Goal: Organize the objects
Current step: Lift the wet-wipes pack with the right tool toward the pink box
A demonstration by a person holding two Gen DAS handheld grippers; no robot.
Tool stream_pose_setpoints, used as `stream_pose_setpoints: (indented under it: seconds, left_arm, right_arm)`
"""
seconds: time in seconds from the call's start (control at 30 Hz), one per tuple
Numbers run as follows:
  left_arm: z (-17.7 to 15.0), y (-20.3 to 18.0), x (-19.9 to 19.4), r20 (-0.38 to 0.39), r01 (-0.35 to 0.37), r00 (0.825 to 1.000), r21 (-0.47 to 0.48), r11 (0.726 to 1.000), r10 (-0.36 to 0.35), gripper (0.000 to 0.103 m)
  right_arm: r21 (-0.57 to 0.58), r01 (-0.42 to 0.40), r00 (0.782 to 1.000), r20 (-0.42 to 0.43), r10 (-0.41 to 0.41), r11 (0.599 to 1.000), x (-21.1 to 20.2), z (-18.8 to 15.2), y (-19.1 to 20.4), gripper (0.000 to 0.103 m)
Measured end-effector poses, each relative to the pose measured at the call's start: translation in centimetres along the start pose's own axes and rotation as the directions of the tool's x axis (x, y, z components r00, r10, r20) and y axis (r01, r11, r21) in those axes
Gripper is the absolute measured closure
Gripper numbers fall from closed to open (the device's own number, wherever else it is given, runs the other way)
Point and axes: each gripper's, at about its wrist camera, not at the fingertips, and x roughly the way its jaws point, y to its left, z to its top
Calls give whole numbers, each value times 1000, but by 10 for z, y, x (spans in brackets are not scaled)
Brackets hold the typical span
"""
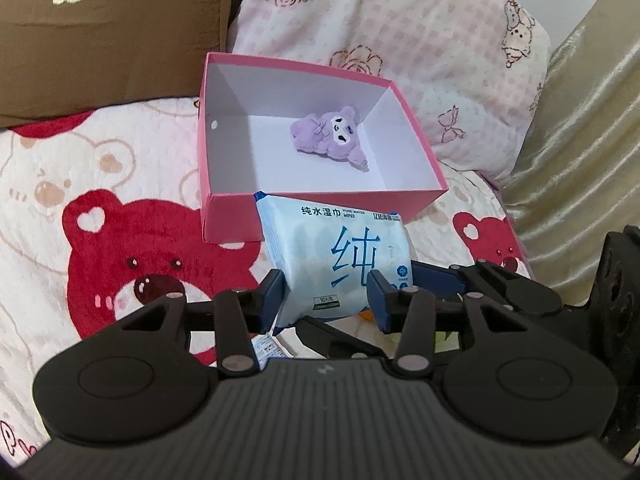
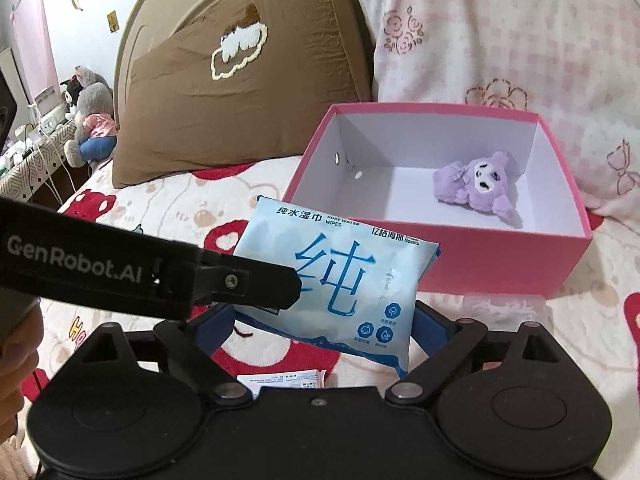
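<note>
Left gripper [image 1: 326, 294] pinches the pale-blue soft wipes pack [image 1: 340, 264]; carry it level over the pink cardboard box's [image 1: 224, 216] near wall, keeping the wide-open, empty right gripper [image 2: 324, 320] clear.

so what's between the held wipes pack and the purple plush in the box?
Only the pink cardboard box's near wall and bare white floor separate the blue wet-wipes pack from the purple plush toy; both wrist views show it.

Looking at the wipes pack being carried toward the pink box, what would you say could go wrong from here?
1. The left gripper pinches only the lower end of the soft wipes pack, so it may sag or slip out.
2. The open right gripper sits right under the pack and could knock it.
3. The pack hangs low before the pink box; its top edge may catch the near wall instead of landing beside the purple plush toy.
</note>
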Motion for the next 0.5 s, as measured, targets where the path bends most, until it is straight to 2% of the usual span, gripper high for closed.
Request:
stream_pose_setpoints:
  seconds: [0.5]
  left_arm:
    - [24, -24, -20, 44, 0, 999, 1, 1000, 0, 60]
  right_arm:
    - [-62, 9, 998, 57, -6, 998, -27, 25, -6, 7]
